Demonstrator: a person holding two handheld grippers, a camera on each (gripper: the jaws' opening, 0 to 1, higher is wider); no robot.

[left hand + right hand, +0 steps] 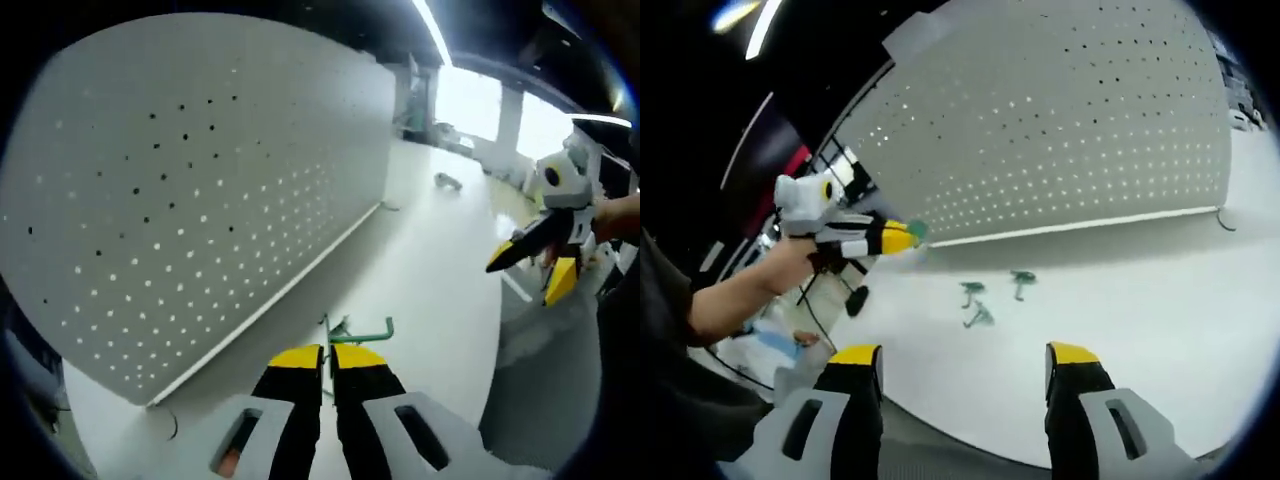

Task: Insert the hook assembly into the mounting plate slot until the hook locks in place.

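A white pegboard mounting plate (pixel 200 180) stands upright on the white table (pixel 430 270), to the left in the left gripper view. My left gripper (pixel 327 352) is shut on a green hook (pixel 362 328), which sticks out just past its yellow tips, a short way from the board's lower edge. In the right gripper view the same gripper (pixel 902 238) hangs in the air in front of the pegboard (pixel 1070 130) with a bit of green at its tip. Three green hooks (pixel 980 316) lie loose on the table. My right gripper (pixel 963 360) is open and holds nothing, and it also appears at the right of the left gripper view (pixel 545 262).
A small grey object (pixel 447 181) lies far back on the table. The table's curved front edge (pixel 940 425) runs just beyond my right jaws. A dark stand (pixel 855 296) sits off the table at the left. A person's forearm (pixel 740 290) reaches in from the left.
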